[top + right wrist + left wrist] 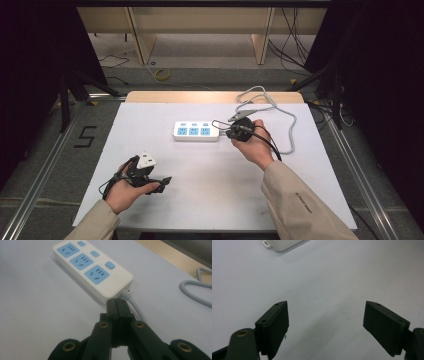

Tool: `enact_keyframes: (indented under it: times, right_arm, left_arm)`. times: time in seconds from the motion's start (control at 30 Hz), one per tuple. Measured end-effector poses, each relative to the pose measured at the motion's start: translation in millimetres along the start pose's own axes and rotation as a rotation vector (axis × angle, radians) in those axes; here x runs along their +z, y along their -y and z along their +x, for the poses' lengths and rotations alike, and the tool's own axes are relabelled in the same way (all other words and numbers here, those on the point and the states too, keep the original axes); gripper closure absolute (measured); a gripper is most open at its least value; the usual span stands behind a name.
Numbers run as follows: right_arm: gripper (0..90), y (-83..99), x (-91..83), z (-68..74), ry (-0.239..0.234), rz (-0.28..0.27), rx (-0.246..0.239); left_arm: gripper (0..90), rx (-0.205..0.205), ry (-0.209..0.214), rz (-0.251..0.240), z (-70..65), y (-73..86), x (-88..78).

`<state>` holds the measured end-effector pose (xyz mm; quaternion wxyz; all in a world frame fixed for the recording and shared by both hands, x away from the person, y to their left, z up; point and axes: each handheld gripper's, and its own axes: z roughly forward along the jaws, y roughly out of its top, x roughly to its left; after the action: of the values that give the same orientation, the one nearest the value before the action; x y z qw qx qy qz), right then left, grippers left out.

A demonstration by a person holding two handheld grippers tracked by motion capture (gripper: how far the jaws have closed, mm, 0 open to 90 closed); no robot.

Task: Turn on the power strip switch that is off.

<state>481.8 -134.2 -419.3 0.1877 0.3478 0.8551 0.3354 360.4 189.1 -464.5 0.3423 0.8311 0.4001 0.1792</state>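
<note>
the power strip [92, 267] lies flat near the far edge of the tabletop [210, 200], its grey cord [136, 306] trailing toward the far right corner. it is judged rigid, light, smooth-cased and liable to slide. the right gripper [117, 305], pressed fully together on nothing, sits at the cord end. the left gripper [325, 322], spread wide and empty, hovers near the left edge.

Even, soft light from above falls on the white table [200, 200], which looks bright and slightly washed out, while the room at both sides sinks into near black. Shadows are faint: a soft grey one lies on the surface between the open jaws of the left gripper [325, 325]. All pictures are grainy and a little soft. Beyond the closed jaws of the right gripper [116, 305], the power strip [92, 270] is fairly sharp; the near arms are blurred.
</note>
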Motion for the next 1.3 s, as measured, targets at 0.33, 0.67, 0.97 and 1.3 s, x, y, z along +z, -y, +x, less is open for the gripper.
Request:
enact_keyframes:
  times: [0.33,0.67,0.97,1.3]
  right_arm:
    - [90.0,-11.3,9.3,-0.9,0.000,0.007,-0.001]
    - [90.0,-17.5,17.2,-1.4,0.000,0.017,-0.006]
    - [90.0,-23.5,20.8,-1.4,0.003,0.017,-0.009]
    - [90.0,-28.2,24.5,-2.5,0.008,0.023,-0.001]
  left_arm:
    - [20.5,-0.001,0.005,-0.001,-0.4,-0.2,0.5]
    - [20.5,-0.002,0.008,-0.002,-0.6,-0.3,0.7]
    - [20.6,-0.004,0.009,-0.004,-0.9,-0.4,0.6]
    - [20.7,-0.002,0.009,-0.004,-1.0,-0.5,0.4]
